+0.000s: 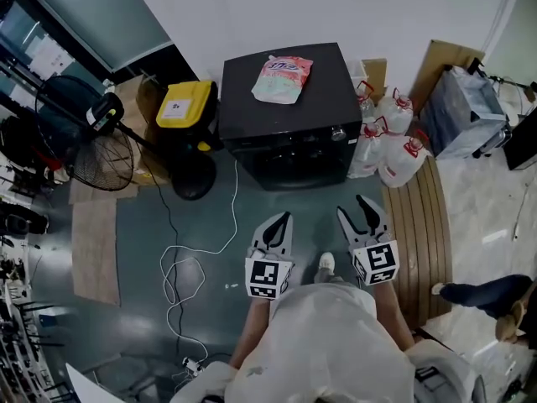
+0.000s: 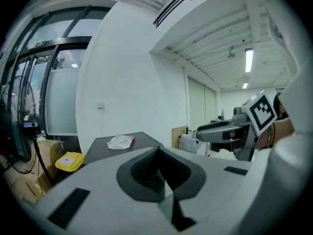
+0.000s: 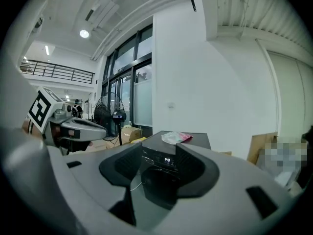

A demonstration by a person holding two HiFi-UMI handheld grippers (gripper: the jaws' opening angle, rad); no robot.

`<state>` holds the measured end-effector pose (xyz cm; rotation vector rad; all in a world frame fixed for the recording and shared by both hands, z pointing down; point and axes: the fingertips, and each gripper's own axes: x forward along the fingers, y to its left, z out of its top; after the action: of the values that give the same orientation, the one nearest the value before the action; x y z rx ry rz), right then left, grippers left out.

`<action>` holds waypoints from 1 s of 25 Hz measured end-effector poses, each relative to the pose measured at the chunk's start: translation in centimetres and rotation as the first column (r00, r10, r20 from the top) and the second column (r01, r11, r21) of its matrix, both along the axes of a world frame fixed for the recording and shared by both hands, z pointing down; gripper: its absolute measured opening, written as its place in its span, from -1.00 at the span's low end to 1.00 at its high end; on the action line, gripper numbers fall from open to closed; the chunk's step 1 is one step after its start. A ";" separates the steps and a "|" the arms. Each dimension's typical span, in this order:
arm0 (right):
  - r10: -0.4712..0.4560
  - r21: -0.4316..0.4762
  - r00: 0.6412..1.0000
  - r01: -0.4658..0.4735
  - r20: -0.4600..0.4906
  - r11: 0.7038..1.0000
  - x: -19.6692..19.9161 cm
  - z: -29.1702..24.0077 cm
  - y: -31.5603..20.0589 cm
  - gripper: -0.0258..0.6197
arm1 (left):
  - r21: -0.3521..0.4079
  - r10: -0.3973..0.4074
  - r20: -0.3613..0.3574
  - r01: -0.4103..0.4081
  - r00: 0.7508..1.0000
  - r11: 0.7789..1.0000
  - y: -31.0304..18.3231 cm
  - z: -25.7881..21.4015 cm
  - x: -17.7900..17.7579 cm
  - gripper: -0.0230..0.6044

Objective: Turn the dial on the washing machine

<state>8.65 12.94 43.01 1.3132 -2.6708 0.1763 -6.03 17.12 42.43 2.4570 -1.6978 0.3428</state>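
Note:
The black washing machine (image 1: 285, 128) stands against the far wall with a pink-and-white pouch (image 1: 282, 78) lying on its top. Its small round dial (image 1: 338, 134) sits at the right end of the front panel. Both grippers hover over the floor, well short of the machine. My left gripper (image 1: 284, 218) has its jaws together and holds nothing. My right gripper (image 1: 359, 210) has its jaws a little apart and holds nothing. In the right gripper view the machine (image 3: 190, 140) shows through the gap between them.
A yellow-lidded box (image 1: 185, 106) and a standing fan (image 1: 99, 154) are left of the machine. White jugs with red caps (image 1: 390, 141) crowd its right side. A white cable (image 1: 189, 267) loops over the floor. A wooden strip (image 1: 424, 242) runs on the right, and a person's leg (image 1: 482, 296) is beyond it.

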 end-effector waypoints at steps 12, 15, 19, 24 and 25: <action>-0.022 -0.036 1.000 0.022 0.005 0.999 1.7 2.2 -7.2 -0.25 | -0.030 -0.053 0.018 0.054 0.998 0.998 -6.0 1.5 1.2 -0.88; -0.022 -0.040 1.000 0.022 -0.001 0.999 1.4 2.7 -8.6 -0.25 | -0.018 -0.049 0.012 0.050 0.999 0.999 -7.5 1.5 1.0 -0.88; -0.016 -0.049 1.000 0.015 -0.016 0.999 1.1 3.5 -10.4 -0.25 | -0.020 -0.042 -0.001 0.042 0.999 0.999 -9.5 1.9 0.9 -0.88; -0.005 -0.063 0.999 0.002 -0.037 0.998 0.1 4.5 -12.7 -0.25 | -0.032 -0.025 -0.022 0.024 0.999 0.999 -12.1 3.3 -0.2 -0.88; -0.002 -0.068 0.999 -0.001 -0.044 0.998 -0.1 4.8 -13.2 -0.25 | -0.034 -0.019 -0.024 0.018 1.000 0.999 -12.8 3.5 -0.3 -0.88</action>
<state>8.53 -0.27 47.83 1.2807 -2.6051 0.2327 -6.35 4.28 45.88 2.4103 -1.6902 0.3348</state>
